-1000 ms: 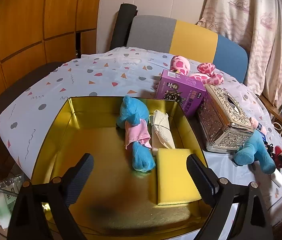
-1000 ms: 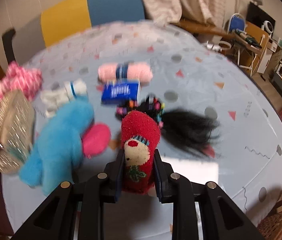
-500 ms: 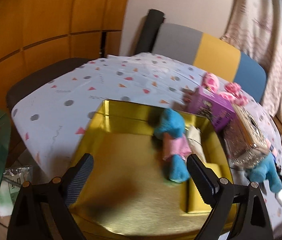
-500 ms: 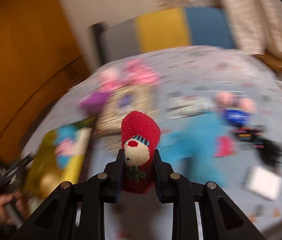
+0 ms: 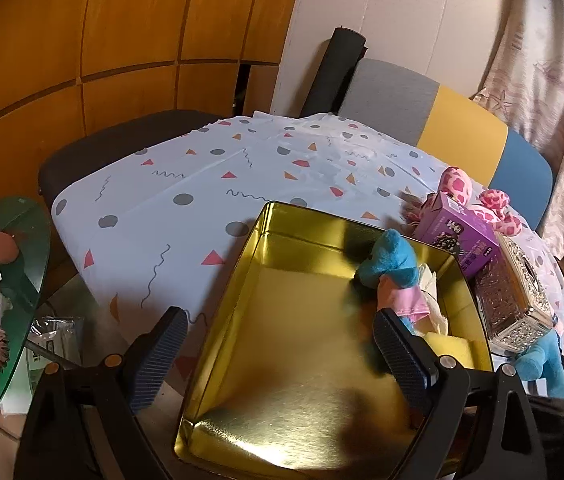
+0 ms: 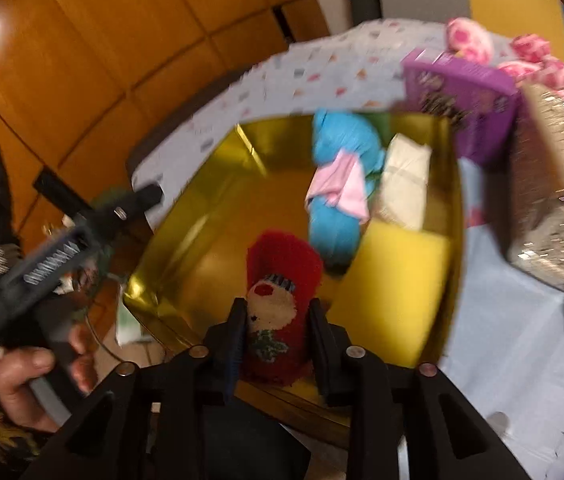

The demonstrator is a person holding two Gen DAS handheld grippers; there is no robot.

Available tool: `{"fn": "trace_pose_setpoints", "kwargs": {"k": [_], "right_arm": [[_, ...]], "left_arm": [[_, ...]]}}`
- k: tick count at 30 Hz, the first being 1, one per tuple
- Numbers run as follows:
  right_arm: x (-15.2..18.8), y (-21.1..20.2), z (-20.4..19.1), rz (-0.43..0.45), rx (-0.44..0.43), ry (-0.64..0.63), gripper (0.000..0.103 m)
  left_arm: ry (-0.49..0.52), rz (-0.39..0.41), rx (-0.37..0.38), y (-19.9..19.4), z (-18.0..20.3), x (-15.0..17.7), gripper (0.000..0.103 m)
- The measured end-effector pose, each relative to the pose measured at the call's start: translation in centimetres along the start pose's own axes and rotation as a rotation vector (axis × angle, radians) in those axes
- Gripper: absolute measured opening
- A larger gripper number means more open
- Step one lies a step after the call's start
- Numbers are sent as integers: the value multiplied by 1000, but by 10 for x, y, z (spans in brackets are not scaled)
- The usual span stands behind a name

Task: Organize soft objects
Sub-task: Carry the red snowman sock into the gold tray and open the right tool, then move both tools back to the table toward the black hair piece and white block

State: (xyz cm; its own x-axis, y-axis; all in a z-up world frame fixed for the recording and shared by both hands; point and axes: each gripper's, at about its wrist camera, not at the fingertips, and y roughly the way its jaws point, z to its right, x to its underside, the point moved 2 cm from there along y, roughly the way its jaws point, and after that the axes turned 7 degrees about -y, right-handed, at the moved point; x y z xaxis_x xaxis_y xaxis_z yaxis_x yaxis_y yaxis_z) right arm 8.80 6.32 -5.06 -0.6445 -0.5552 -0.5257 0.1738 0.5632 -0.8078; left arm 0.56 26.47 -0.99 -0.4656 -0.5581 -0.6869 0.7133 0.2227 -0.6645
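Note:
A red sock [image 6: 282, 264] with a snowman face sits between the fingers of my right gripper [image 6: 278, 312], whose jaws are opening while the pads still touch it. It hangs over the near part of the gold tray [image 6: 210, 184]. Inside the tray lie a blue plush [image 6: 337, 224] with a pink cloth, a cream bundle [image 6: 405, 184] and a yellow sponge [image 6: 393, 280]. My left gripper [image 5: 278, 320] is open and empty above the tray's [image 5: 282, 360] near left corner. A hand [image 6: 26, 372] holds it at the left of the right wrist view.
Right of the tray stand a purple box [image 5: 457, 236] and a silver tissue box [image 5: 513, 304]. A pink spotted plush [image 5: 457, 184] lies behind them, and another blue plush [image 5: 541, 360] at the near right. A green glass side table [image 5: 22, 280] with clutter stands left of the table.
My right gripper swung left from the scattered items to above the gold tray, carrying the red sock. My left gripper drifted left and rolled, so the tray now sits further right in its view.

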Motion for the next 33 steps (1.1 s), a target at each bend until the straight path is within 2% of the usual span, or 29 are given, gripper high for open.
{"fn": "trace_pose_setpoints", "kwargs": {"k": [5,8,13,20,33], "right_arm": [[6,12,0,-7,6,1,58],[5,-3,0,23,20,9,58],[4,-44,16,125,63,40,58],[19,-94,50,193,238,71,58],[66,-180,158,293,472,310,58]], "left_arm": [[-1,-15,0,2,-2,4,94],[7,-15,8,1,2,5,94],[66,3,42,-8,21,7,94],[193,4,115,-20,66,18,95],[377,-68,221,-24,139,51,94]]}}
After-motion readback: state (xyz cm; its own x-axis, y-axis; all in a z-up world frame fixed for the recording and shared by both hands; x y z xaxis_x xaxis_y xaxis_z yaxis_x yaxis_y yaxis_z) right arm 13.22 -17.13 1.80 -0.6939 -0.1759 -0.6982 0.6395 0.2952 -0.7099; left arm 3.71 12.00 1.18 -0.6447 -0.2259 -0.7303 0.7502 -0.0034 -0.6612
